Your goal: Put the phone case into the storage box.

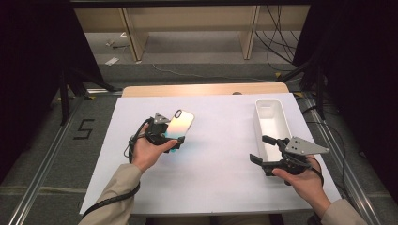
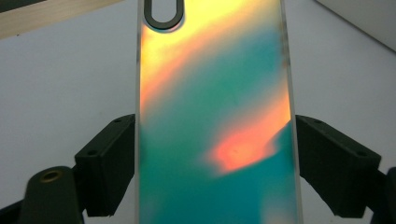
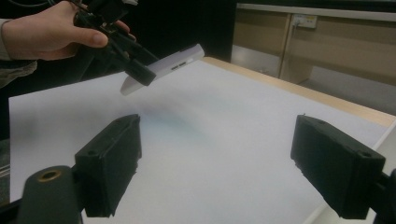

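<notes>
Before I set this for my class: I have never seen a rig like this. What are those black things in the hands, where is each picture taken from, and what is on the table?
No robot here: a person holds a hand-operated two-jaw gripper in each hand.

The high view looks down from above the person's side of the table. The left gripper is closed on the long edges of a phone with a shiny, rainbow-coloured back, holding it above the white sheet that covers the table. The right gripper is open and holds nothing.

The left gripper view looks along that gripper's own black jaws, so the phone's back is very close, a jaw against each side.

The right gripper view looks between its open jaws across the sheet, with the other hand holding the phone farther off.

A white rectangular bin stands on the right.
</notes>
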A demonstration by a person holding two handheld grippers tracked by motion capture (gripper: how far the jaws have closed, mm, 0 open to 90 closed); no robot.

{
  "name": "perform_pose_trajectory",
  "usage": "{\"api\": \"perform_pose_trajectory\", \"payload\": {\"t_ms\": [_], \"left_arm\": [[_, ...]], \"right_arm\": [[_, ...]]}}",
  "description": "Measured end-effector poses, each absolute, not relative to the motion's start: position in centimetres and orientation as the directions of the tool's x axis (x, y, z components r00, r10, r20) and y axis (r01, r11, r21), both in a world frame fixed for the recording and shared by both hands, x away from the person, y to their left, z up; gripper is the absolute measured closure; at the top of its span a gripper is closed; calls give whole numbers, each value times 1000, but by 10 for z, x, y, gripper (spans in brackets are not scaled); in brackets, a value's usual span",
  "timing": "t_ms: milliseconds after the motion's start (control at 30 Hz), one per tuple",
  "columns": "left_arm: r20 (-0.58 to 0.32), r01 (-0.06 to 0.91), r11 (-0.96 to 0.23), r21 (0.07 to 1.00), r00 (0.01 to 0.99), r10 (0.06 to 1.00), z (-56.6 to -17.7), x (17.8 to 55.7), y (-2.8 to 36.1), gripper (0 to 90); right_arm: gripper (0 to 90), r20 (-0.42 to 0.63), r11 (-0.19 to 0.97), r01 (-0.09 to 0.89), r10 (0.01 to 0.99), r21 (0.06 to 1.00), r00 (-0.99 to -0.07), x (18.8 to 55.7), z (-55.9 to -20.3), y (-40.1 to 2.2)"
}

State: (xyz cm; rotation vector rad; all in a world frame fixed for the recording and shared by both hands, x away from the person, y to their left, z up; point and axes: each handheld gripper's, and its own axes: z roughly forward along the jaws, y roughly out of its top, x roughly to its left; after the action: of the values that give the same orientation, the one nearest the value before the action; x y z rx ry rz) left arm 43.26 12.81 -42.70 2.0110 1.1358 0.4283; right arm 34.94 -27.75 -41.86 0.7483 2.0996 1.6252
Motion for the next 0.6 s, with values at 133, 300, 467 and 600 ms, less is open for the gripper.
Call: {"api": "perform_pose_trajectory", "payload": {"t_ms": [133, 300, 467, 600], "left_arm": [[-72, 559, -313, 768, 561, 825, -426, 427, 123, 171], [-63, 542, -326, 774, 579, 813, -425, 422, 118, 172], [-57, 530, -333, 780, 590, 805, -425, 418, 114, 172], [-52, 519, -339, 785, 601, 798, -424, 414, 111, 172]], "right_arm": [[168, 29, 183, 182, 625, 966, -780, 351, -418, -276], [163, 37, 178, 189, 626, 966, -779, 354, -418, -272], [162, 40, 171, 190, 631, 967, -775, 356, -416, -269], [162, 44, 166, 193, 639, 967, -768, 359, -415, -266]]}}
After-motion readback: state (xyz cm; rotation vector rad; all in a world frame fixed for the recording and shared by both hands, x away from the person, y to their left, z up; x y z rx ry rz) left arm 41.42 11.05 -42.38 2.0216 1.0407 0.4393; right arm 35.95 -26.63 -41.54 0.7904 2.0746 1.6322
